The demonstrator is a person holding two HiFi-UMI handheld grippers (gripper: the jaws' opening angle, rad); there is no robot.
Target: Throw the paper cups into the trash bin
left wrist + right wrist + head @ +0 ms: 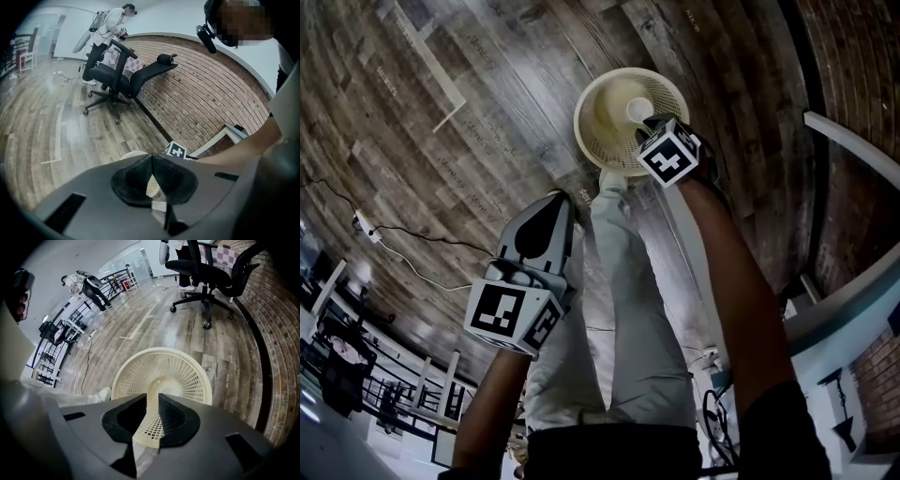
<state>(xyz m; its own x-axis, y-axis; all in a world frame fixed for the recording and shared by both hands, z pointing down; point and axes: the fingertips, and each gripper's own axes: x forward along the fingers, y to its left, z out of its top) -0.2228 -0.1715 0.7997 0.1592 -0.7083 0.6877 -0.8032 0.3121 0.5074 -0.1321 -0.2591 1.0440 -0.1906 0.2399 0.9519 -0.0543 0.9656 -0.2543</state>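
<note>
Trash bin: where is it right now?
The trash bin stands on the wood floor, top centre of the head view, under the right gripper, just beyond the person's shoe.

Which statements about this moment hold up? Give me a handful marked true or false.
1. The right gripper is above the trash bin. True.
2. The right gripper's jaws are clamped on a paper cup. False: they stand slightly apart with nothing between them.
3. The trash bin is solid black plastic. False: it is a cream mesh basket.
4. An office chair stands on the wooden floor near the brick wall. True.
5. The left gripper has its jaws wide open. False: their tips meet.
</note>
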